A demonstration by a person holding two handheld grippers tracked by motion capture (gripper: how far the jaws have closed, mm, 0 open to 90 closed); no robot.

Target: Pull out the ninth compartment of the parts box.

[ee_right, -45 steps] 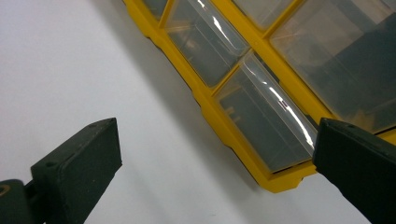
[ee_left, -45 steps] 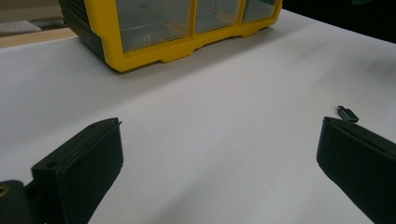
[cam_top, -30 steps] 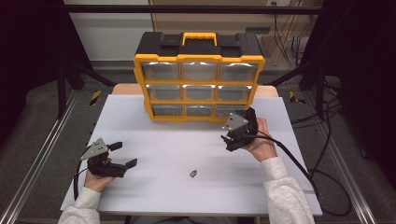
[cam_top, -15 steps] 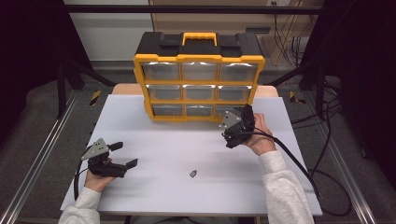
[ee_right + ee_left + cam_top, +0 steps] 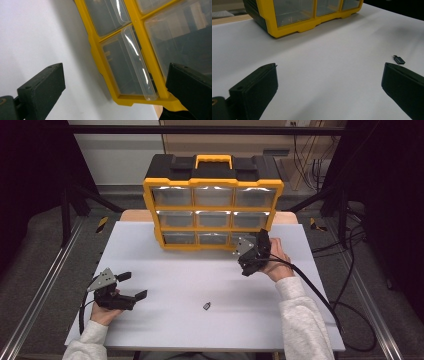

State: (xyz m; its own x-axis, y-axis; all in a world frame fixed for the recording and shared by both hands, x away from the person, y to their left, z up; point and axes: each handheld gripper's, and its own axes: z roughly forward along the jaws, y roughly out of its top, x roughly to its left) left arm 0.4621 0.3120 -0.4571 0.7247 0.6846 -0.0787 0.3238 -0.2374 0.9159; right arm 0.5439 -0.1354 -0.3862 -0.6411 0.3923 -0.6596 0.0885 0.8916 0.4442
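The yellow drawer cabinet (image 5: 213,205) stands at the far edge of the white table (image 5: 165,330). The right gripper (image 5: 251,254) hangs close before its bottom-right drawer (image 5: 127,67), jaws spread wide and holding nothing. The left gripper (image 5: 117,292) rests near the table's left front, equally wide open and empty. Between them lies a small dark object (image 5: 206,306), perhaps an adapter.

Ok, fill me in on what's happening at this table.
A person holds a two-jaw tool in each hand at a white table. The right tool, jaws open, is up against the bottom right drawer of the yellow organizer, whose drawers look shut. The left tool sits open near the table's left side, holding nothing. A small dark adapter lies loose on the table between them.
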